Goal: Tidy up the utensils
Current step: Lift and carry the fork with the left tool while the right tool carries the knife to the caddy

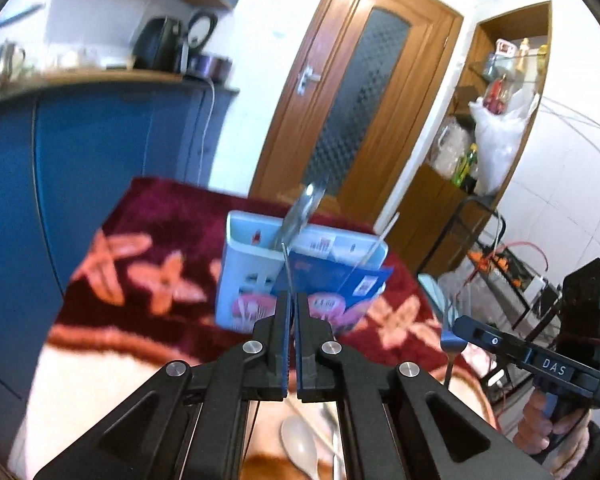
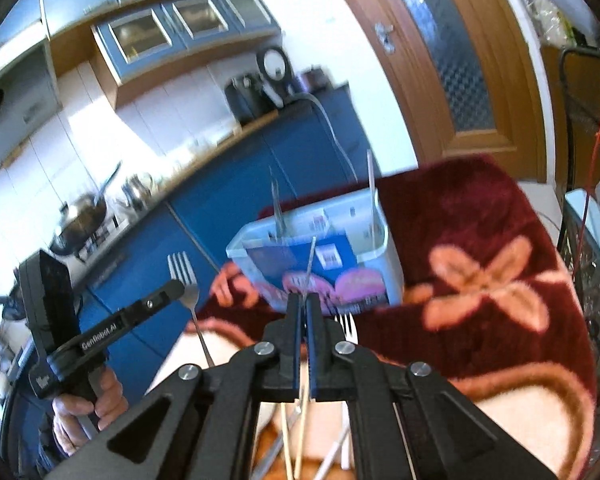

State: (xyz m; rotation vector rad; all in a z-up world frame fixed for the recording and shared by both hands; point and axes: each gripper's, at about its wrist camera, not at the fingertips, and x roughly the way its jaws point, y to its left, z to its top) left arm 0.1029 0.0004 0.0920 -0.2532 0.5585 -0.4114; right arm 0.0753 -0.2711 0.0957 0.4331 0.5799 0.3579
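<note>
A white and blue utensil holder (image 1: 300,276) stands on the red flowered cloth; it also shows in the right wrist view (image 2: 320,256). My left gripper (image 1: 291,300) is shut on a metal fork, seen edge-on (image 1: 287,268) and face-on in the right wrist view (image 2: 185,276), held up in front of the holder. My right gripper (image 2: 303,300) is shut on a thin metal utensil (image 2: 310,260) whose top points at the holder. A metal spoon (image 1: 304,208) and a thin stick (image 2: 370,184) stand in the holder.
A white spoon (image 1: 300,440), chopsticks (image 2: 296,432) and a white fork (image 2: 347,328) lie on the cloth (image 2: 480,240) below the grippers. Blue kitchen cabinets (image 1: 100,160) are at the left, a wooden door (image 1: 356,92) behind, a wire rack (image 1: 512,276) at the right.
</note>
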